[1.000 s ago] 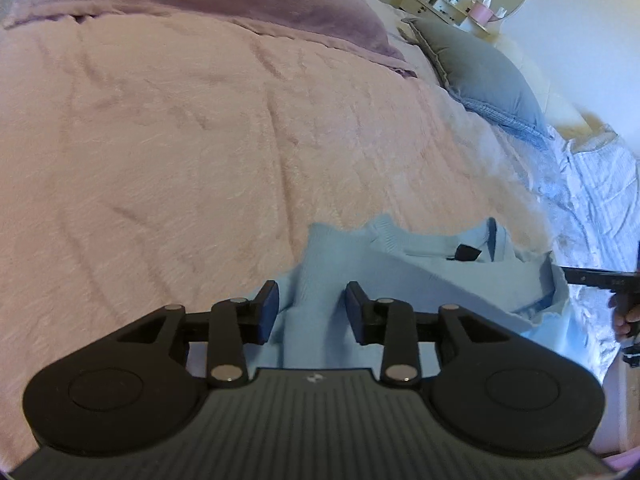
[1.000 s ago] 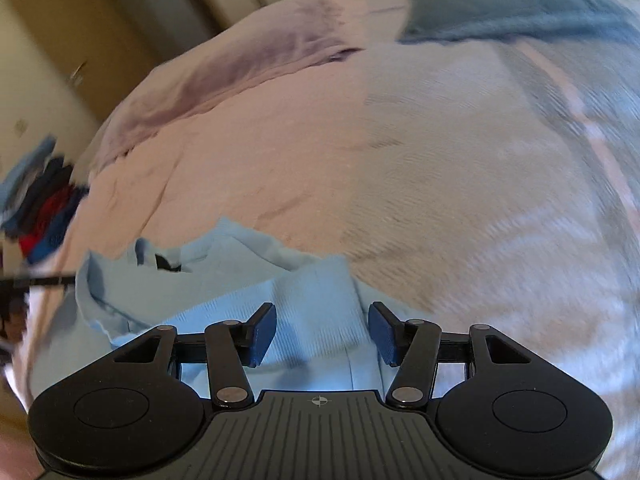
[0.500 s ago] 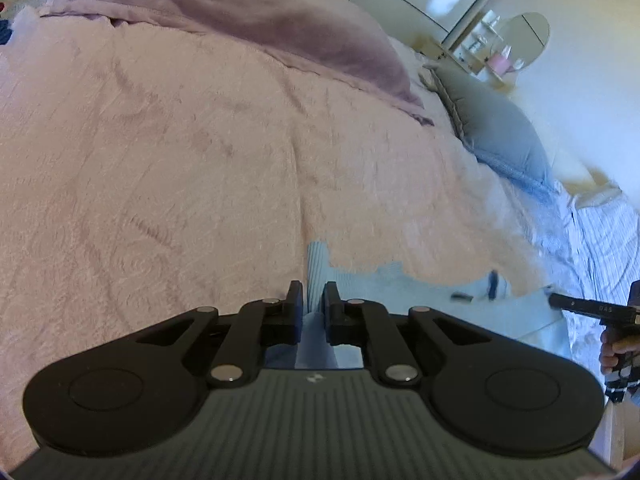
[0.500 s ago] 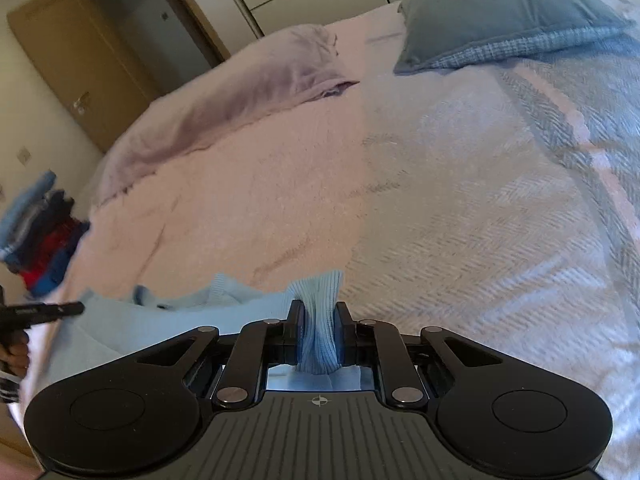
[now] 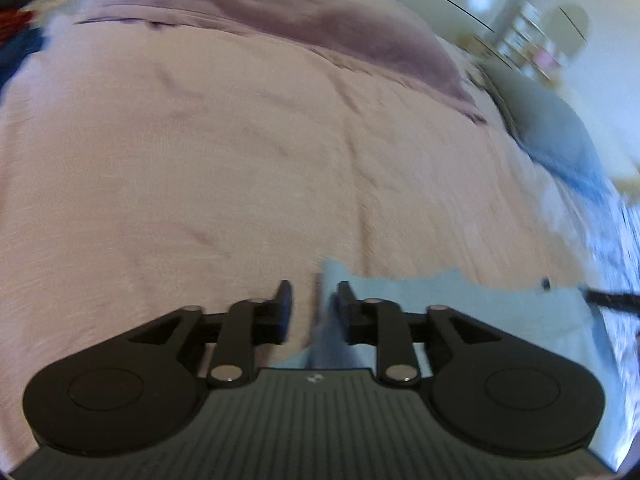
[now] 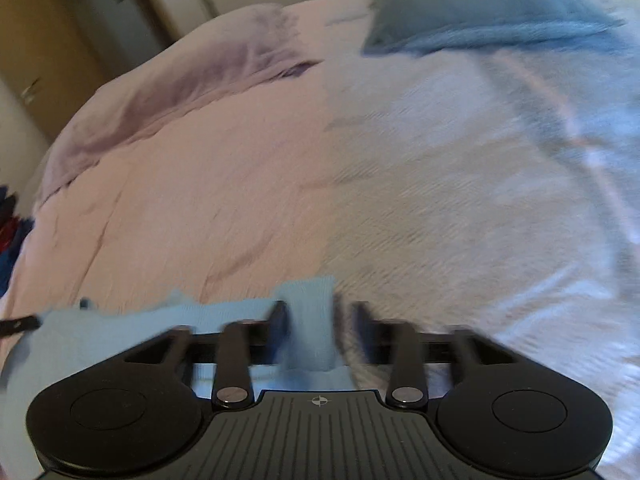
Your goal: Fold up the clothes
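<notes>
A light blue knit sweater (image 5: 460,304) lies on the pink bedspread (image 5: 240,184), right in front of both grippers. My left gripper (image 5: 312,300) is open, and a raised edge of the sweater stands between its fingers, close to the right finger. In the right wrist view the sweater (image 6: 132,332) spreads out to the left. My right gripper (image 6: 318,312) is open around an upright ribbed corner of it. Each view shows the other gripper's dark tip at the sweater's far side (image 5: 612,300) (image 6: 20,324). Both views are motion-blurred.
A purple blanket (image 5: 320,28) is bunched at the far end of the bed. A blue-grey pillow (image 6: 480,12) rests on a pale blue-white striped cover (image 6: 500,200). A vanity with a mirror (image 5: 560,36) stands beyond. Piled clothes (image 6: 8,240) sit at the left, by a wooden door (image 6: 48,52).
Both grippers had shut on the sweater's edge half a second ago and have now opened. The sweater has been drawn out flatter across the bed.
</notes>
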Tool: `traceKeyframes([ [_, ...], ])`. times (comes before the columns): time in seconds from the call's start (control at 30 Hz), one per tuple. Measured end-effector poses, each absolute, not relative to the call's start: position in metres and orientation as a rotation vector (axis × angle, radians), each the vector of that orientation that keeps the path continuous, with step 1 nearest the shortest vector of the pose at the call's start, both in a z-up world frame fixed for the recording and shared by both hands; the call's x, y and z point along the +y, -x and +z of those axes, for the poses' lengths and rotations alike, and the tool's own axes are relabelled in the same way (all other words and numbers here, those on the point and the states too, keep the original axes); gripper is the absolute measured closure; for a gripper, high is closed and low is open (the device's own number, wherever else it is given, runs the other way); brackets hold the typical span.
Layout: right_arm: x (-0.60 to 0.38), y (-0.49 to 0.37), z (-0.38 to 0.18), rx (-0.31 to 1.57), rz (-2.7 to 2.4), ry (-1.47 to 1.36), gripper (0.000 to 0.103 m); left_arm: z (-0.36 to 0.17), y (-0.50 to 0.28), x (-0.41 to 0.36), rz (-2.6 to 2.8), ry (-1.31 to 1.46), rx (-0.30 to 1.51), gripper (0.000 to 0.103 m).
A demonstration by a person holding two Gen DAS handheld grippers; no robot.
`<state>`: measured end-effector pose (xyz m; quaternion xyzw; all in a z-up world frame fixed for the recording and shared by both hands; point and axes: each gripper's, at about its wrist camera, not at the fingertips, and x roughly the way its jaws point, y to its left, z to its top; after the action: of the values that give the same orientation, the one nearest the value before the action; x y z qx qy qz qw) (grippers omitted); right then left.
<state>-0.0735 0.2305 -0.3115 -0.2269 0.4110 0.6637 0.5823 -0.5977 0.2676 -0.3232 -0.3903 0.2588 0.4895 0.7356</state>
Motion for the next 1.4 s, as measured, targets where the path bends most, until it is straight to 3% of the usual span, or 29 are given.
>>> traceKeyframes([
  [0.13,0.186,0.073,-0.278,0.928,1.523,0.531,0.048,-0.298,0.633,0.226,1.134,0.951,0.5,0.077],
  [0.23,0.136,0.08,-0.265,0.927,1.52,0.592,0.048,-0.287,0.653,0.18,1.145,1.056,0.463,0.066],
  [0.47,0.043,0.056,-0.288,1.241,1.328,0.426,0.048,-0.298,0.677,0.1,1.154,1.31,0.34,0.048],
  [0.5,0.037,0.054,-0.294,1.276,1.311,0.392,0.048,-0.305,0.674,0.096,1.144,1.33,0.333,0.05],
  [0.53,0.034,0.05,-0.3,1.319,1.312,0.344,0.048,-0.31,0.67,0.093,1.132,1.339,0.317,0.063],
  [0.57,0.031,0.047,-0.306,1.358,1.312,0.294,0.06,-0.314,0.667,0.092,1.118,1.34,0.305,0.09],
  [0.6,0.03,0.042,-0.309,1.378,1.314,0.239,0.076,-0.316,0.665,0.094,1.119,1.321,0.309,0.097],
  [0.63,0.029,0.037,-0.311,1.393,1.311,0.194,0.094,-0.315,0.662,0.097,1.132,1.289,0.329,0.096],
  [0.73,0.031,0.029,-0.311,1.381,1.277,0.194,0.094,-0.314,0.655,0.101,1.165,1.189,0.414,0.093],
  [0.93,0.036,0.042,-0.3,1.291,1.215,0.32,0.089,-0.286,0.633,0.091,1.298,0.949,0.628,0.077],
  [1.0,0.036,0.052,-0.281,1.166,1.201,0.388,0.085,-0.268,0.624,0.086,1.363,0.858,0.655,0.082],
  [1.17,0.038,0.105,-0.267,0.95,1.362,0.515,0.08,-0.244,0.591,0.077,1.276,0.773,0.607,0.082],
  [1.27,0.039,0.135,-0.261,0.823,1.448,0.588,0.079,-0.262,0.564,0.077,1.159,0.758,0.637,0.081],
  [1.4,0.04,0.135,-0.303,0.838,1.389,0.697,0.079,-0.298,0.553,0.09,1.135,0.713,0.786,0.081],
])
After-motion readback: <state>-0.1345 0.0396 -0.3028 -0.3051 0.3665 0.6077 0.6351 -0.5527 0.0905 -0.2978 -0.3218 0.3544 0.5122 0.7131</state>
